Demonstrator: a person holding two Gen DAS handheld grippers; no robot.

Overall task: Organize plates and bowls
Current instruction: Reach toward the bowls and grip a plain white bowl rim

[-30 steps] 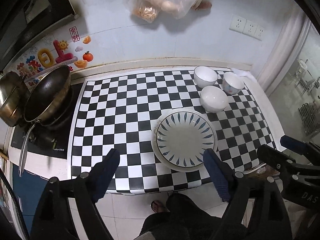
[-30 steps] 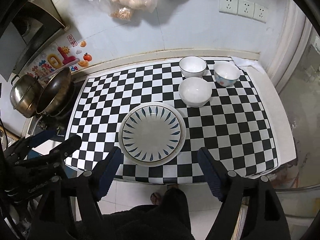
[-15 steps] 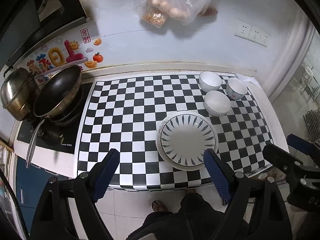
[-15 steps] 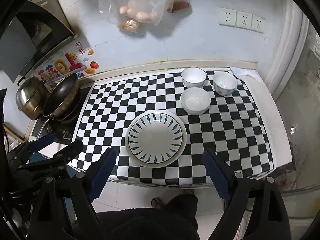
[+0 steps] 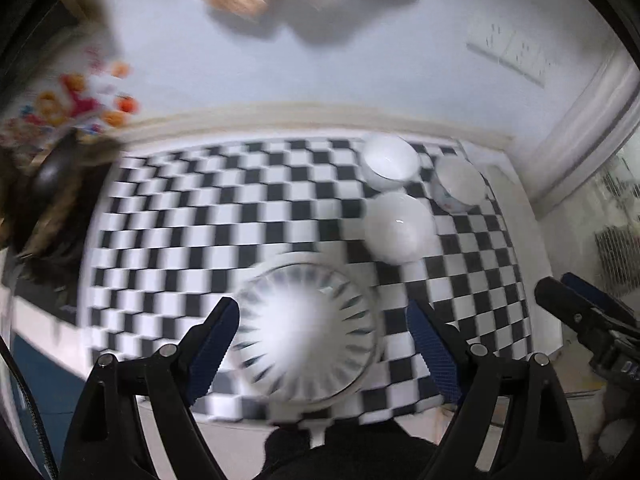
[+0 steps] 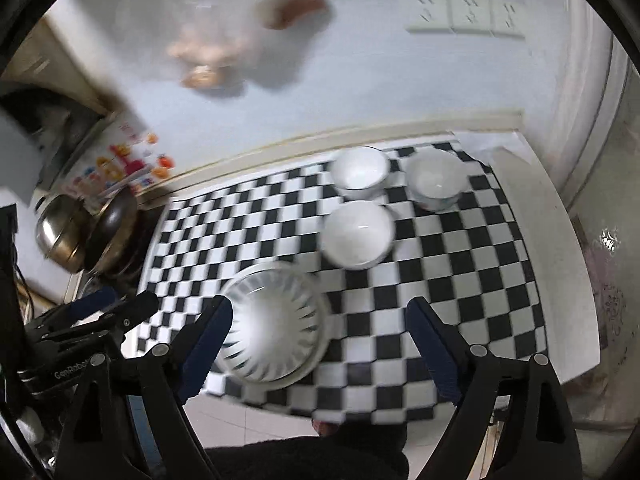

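Both grippers are hovering over the counter, and both pictures are smeared with blur. The left gripper [image 5: 322, 344] has its jaws spread wide and nothing is gripped; its blue, ribbed finger pads [image 5: 214, 346] frame the plate [image 5: 304, 332] from above without visibly touching it. The right gripper [image 6: 318, 344] is just as wide, its jaws having just been opening, and nothing sits between them but bare counter and the plate's right part; it grips nothing. That plate is round and glossy white, with dark leaf-like strokes fanning around its rim, and it seems to sit on a plain plate beneath, near the counter's front edge. Behind it, to the right, three bowls stand in a tight cluster: a smooth white one nearest the plate [image 5: 400, 228], another white one [image 5: 390, 160] behind it by the wall, and a third with a faint pattern on its outside [image 5: 460, 188] to the right. The counter [image 5: 192, 240] wears a black-and-white chequered covering, flat and shiny. Off to the left stand a dark wok [image 6: 114, 228] and a steel pot [image 6: 60, 232], metallic and rounded. On the pale wall hang clear plastic bags [image 6: 224, 52], with white sockets [image 6: 464, 12] to their right.
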